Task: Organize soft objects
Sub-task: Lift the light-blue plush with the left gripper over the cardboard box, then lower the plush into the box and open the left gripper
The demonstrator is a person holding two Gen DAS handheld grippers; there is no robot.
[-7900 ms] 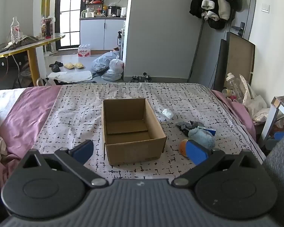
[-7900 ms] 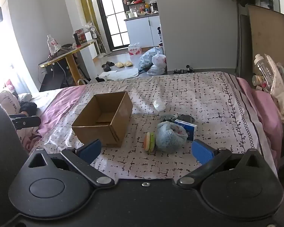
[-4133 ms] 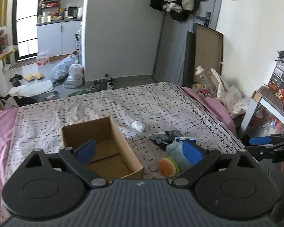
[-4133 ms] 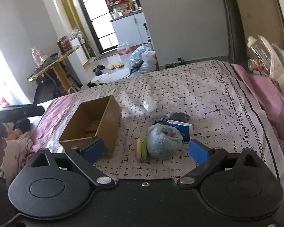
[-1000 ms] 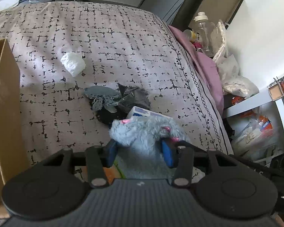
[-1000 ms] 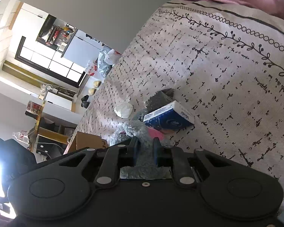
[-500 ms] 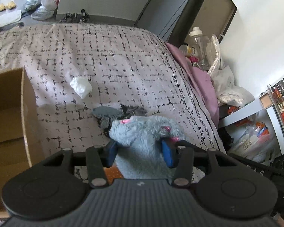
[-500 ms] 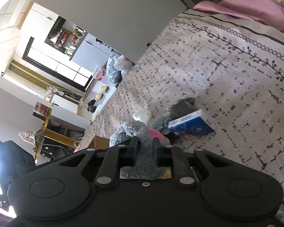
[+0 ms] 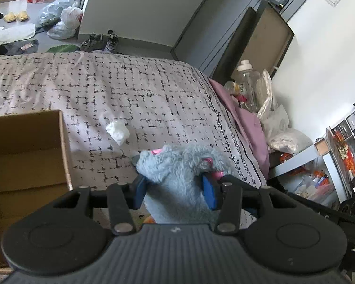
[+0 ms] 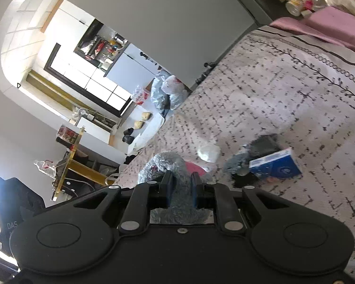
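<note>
A fluffy grey-blue plush toy with pink bits hangs above the bed, held from two sides. My left gripper is shut on its wide body. My right gripper is shut on a thin fold of the same plush toy. The open cardboard box stands on the bedspread to the left in the left wrist view. On the bed lie a white crumpled tissue, a heap of grey socks and a blue tissue pack. An orange-green round toy peeks out under the plush.
The patterned bedspread ends at a purple edge on the right. Beyond it are a bottle, plastic bags and a cluttered shelf. Shoes and bags lie on the floor past the bed's far end.
Both grippers have risen with the plush toy, lifting it off the bed. The box has come further into the left wrist view, and the socks and tissue pack now lie uncovered.
</note>
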